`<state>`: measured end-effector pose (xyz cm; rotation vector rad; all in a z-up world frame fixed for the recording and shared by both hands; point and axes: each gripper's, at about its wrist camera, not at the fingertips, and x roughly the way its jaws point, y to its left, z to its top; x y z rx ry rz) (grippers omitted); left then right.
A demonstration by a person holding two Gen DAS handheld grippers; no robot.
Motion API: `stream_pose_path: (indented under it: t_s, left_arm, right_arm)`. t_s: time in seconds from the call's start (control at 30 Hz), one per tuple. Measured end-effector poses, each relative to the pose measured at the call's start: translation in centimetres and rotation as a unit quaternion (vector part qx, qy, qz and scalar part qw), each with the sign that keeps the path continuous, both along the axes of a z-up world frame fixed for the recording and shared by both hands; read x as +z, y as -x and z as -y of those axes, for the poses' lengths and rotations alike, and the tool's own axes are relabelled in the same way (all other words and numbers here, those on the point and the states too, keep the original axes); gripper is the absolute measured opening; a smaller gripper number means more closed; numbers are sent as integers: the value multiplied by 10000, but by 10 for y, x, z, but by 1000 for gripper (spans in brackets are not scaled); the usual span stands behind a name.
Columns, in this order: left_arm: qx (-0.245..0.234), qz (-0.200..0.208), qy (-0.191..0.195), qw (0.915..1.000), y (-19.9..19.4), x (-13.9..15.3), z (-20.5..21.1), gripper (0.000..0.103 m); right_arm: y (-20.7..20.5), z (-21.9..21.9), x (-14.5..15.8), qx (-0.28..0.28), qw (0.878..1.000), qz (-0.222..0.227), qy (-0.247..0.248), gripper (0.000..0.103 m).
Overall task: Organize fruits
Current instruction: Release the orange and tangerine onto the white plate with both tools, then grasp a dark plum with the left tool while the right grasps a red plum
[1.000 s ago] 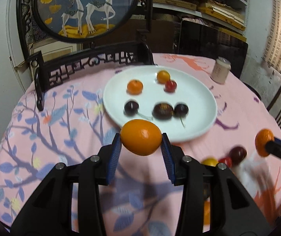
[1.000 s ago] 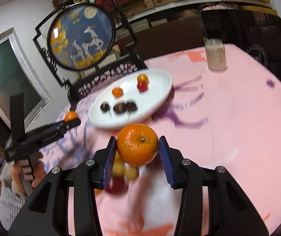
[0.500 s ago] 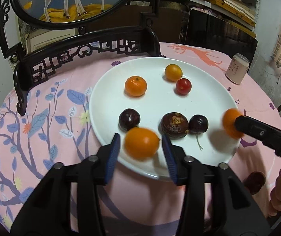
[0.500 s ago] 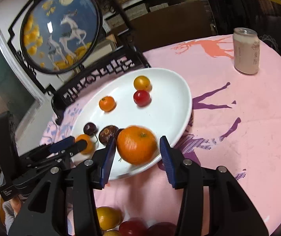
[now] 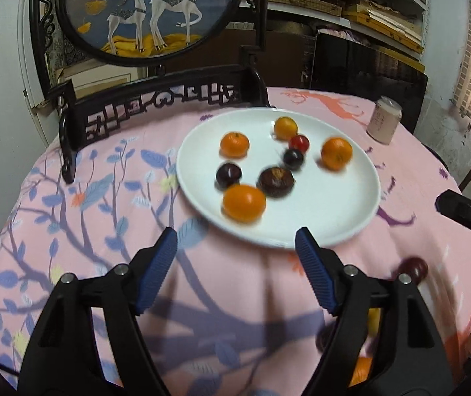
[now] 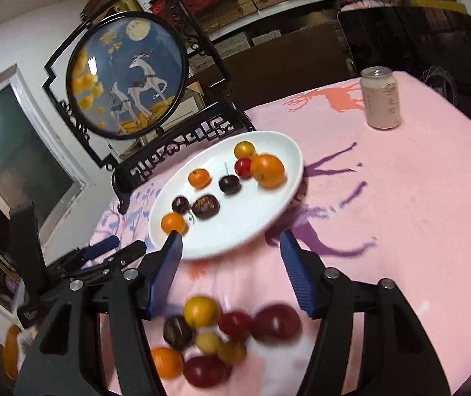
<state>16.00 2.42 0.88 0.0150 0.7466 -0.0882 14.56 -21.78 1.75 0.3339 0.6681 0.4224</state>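
A white plate [image 5: 351,227] [image 6: 222,247] on the pink tablecloth holds several fruits. Among them are an orange [image 5: 244,203] [image 6: 173,223] near the front rim, a second orange [image 5: 336,152] [image 6: 267,170] at the right, a small tangerine [image 5: 234,144] [image 6: 199,178], dark cherries and a brown chestnut [image 5: 276,181]. My left gripper [image 5: 236,246] is open and empty just in front of the plate. My right gripper [image 6: 231,242] is open and empty above a pile of loose fruits [image 6: 225,340] on the cloth.
A drink can [image 5: 384,118] [image 6: 381,98] stands at the far right of the table. A black carved stand with a round deer picture [image 5: 143,10] [image 6: 126,72] rises behind the plate. The table's edge falls away on the left.
Both grippers have opened and let their oranges go onto the plate, then drawn back toward me. The left orange lies near the front rim, the right one at the plate's right side.
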Motion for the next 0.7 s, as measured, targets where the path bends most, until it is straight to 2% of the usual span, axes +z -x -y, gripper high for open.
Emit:
stream_pose_path:
  t_s: [0.17, 0.3, 0.47, 0.7]
  left_arm:
    - [-112, 66, -406, 9991, 30, -7, 17, 93]
    - [-422, -41, -559, 9975, 45, -15, 33, 93]
    - [-736, -25, -879, 9934, 54, -21, 54, 95]
    - [-1030, -338, -862, 9904, 49, -36, 62, 96]
  right_arm:
    - [31, 14, -9, -137, 9999, -13, 27, 69]
    - [43, 22, -17, -220, 9996, -171, -67, 77]
    - [46, 24, -17, -298, 9995, -137, -46, 78]
    - [45, 25, -18, -316, 9993, -177, -50, 78]
